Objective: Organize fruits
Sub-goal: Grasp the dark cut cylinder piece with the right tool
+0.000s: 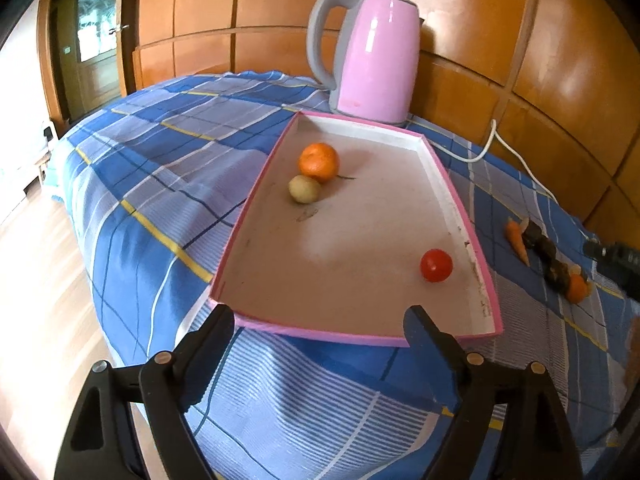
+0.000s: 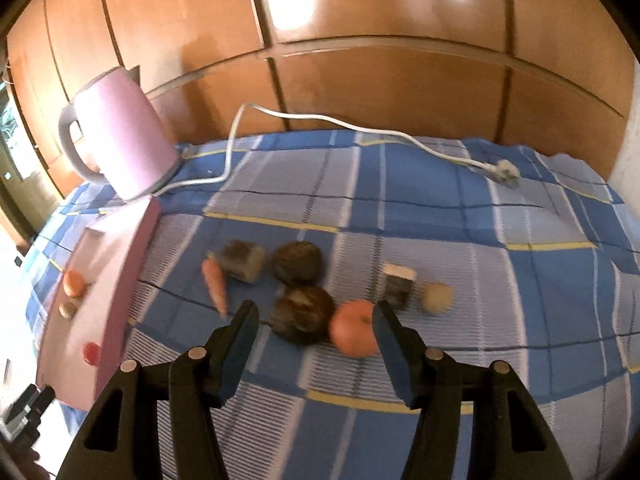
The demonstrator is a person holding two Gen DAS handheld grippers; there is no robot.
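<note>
A pink-rimmed tray [image 1: 440, 176] lies on the blue checked cloth. In it are an orange [image 1: 319, 161], a small yellowish fruit [image 1: 304, 189] touching it, and a red tomato [image 1: 436, 265]. My left gripper [image 1: 320, 320] is open and empty at the tray's near edge. In the right wrist view, my right gripper [image 2: 314, 316] is open and empty just before an orange-red fruit [image 2: 354, 328], two dark round items [image 2: 301, 314] [image 2: 297, 262], a carrot [image 2: 215, 282], two cut dark chunks [image 2: 244, 260] [image 2: 398, 284] and a pale round fruit [image 2: 438, 298]. The tray [image 2: 124, 280] lies to their left.
A pink kettle [image 1: 372, 52] stands behind the tray, its white cord [image 2: 320, 120] and plug [image 2: 504, 172] trailing across the cloth. Wooden panels back the table. The cloth drops off at the left to a wooden floor [image 1: 36, 280].
</note>
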